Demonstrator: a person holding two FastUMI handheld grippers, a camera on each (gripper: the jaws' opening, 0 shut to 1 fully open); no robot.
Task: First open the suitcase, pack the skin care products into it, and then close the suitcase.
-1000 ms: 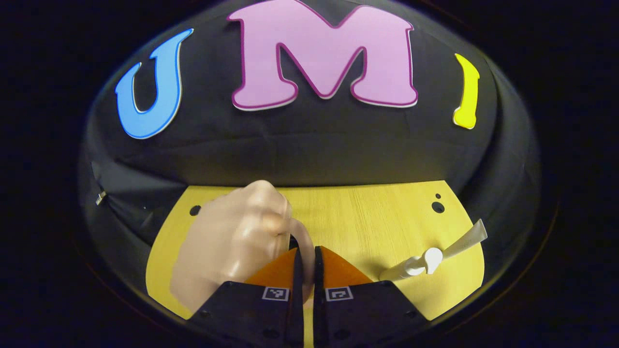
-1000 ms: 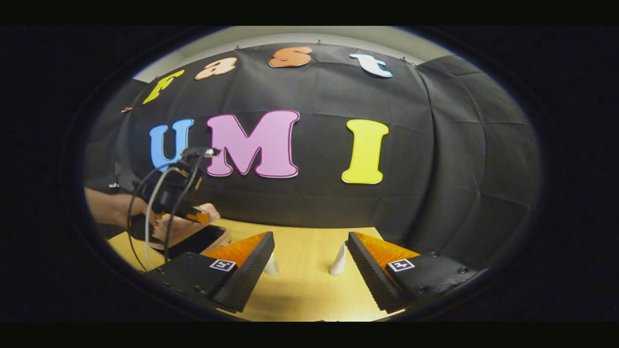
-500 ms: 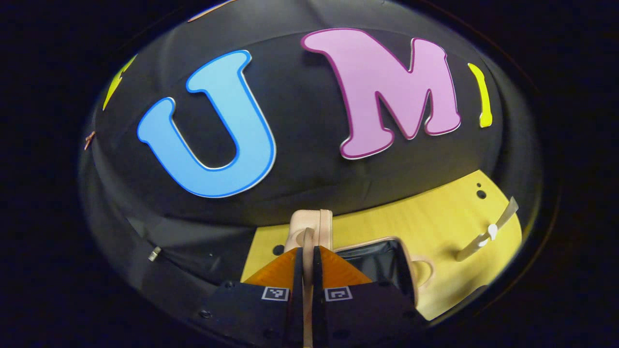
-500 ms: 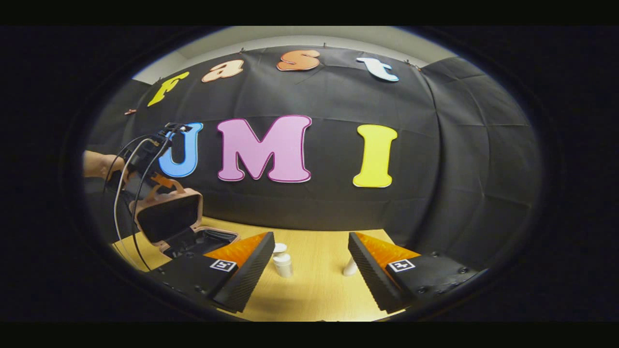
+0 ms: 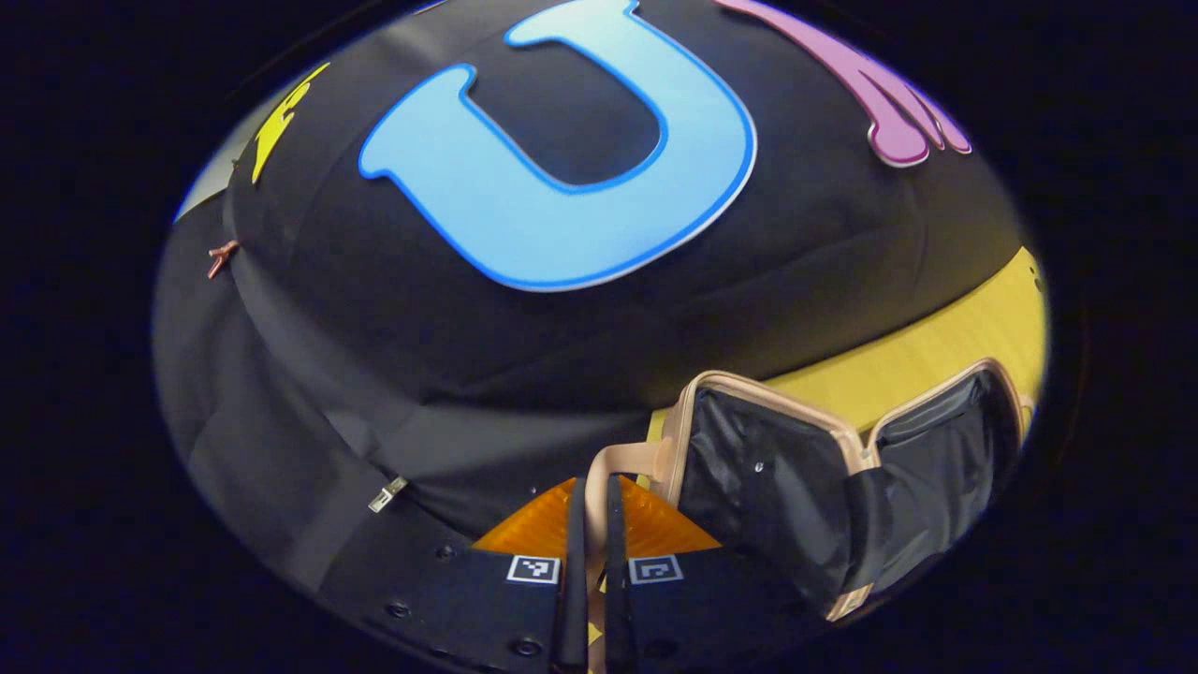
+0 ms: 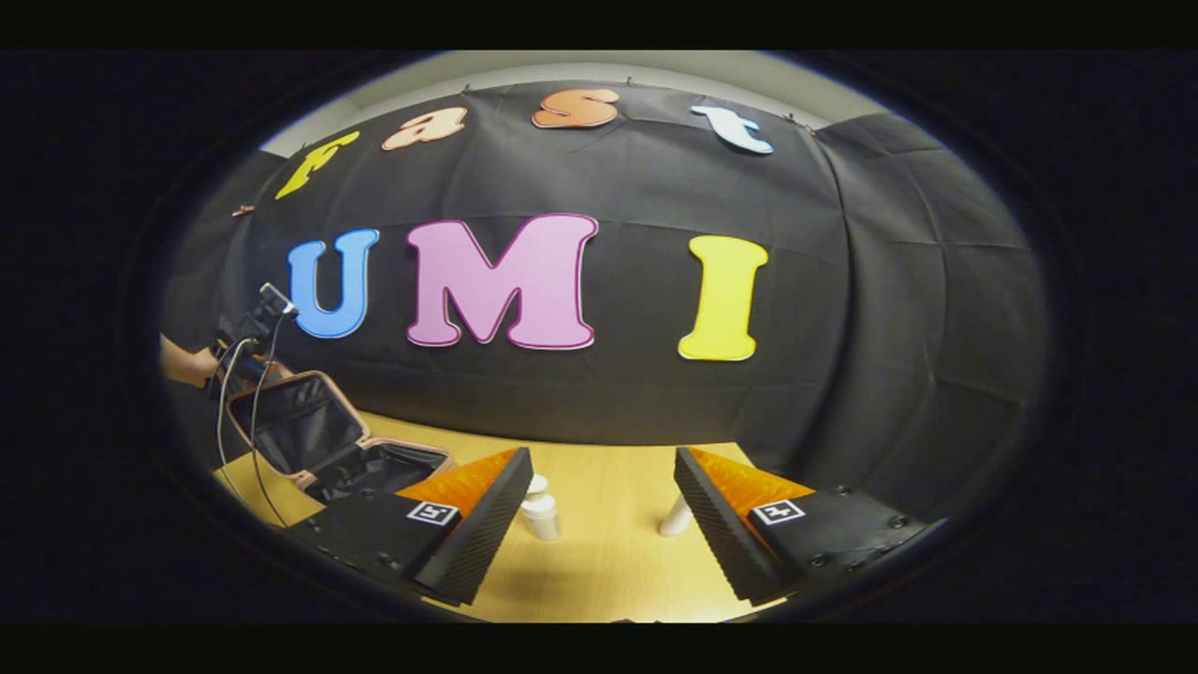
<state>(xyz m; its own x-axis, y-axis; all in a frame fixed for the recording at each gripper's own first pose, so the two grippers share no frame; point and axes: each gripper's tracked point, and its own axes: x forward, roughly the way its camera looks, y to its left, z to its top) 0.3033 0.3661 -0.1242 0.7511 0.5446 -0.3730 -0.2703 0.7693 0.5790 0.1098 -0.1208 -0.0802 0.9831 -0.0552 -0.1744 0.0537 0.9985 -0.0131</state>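
Suitcase (image 5: pixel 842 468) opening is the step in hand: in the left gripper view the left claw (image 5: pixel 590 510) is clenched on the pale handle (image 5: pixel 622 461) of the lid, which stands swung up with its dark lining facing the base on the bench (image 5: pixel 936 351). In the right gripper view the right claw (image 6: pixel 599 487) hangs released above the bench, with a small white bottle (image 6: pixel 541 510) and a white tube (image 6: pixel 676 517) standing between its fingers farther off and the opened case at far left. Next, I judge, the lid must be let go and a product gripped.

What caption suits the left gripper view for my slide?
Left gripper shut on the handle of the opened suitcase, dark lining exposed.
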